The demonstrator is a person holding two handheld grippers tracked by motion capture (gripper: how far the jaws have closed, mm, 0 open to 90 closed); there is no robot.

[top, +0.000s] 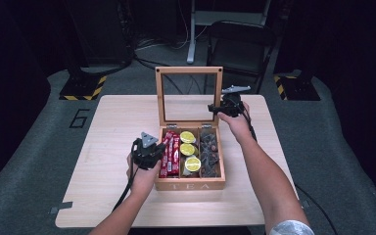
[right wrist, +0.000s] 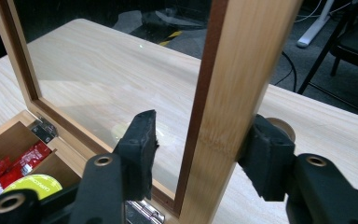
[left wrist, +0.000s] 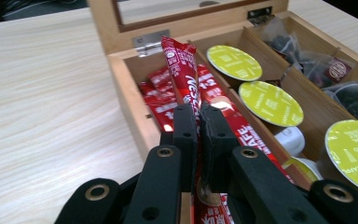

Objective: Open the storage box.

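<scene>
- a wooden tea box [top: 190, 185] sits open at the middle of a pale wooden table [top: 103, 147], its glass-paned lid [top: 189, 95] standing upright on hinges at the back
- the left gripper [top: 149, 152], held in the person's left hand [top: 143, 174], is at the box's left compartment; in the left gripper view its jaws are pinched shut on a red sachet [left wrist: 182, 70] that rises tilted above the other red sachets [left wrist: 156, 100] lying in that compartment
- the middle compartment holds round capsules with yellow-green tops [left wrist: 270, 102], lined up front to back; the right compartment holds dark pyramid tea bags [left wrist: 328, 70]
- the right gripper [top: 223, 107] is at the lid's right edge; in the right gripper view its jaws stand apart on either side of the lid's wooden side rail [right wrist: 233, 107], the right jaw against the wood, the left jaw near the glass but clear of the rail
- a dark folding chair [top: 237, 46] stands on the floor beyond the table
</scene>
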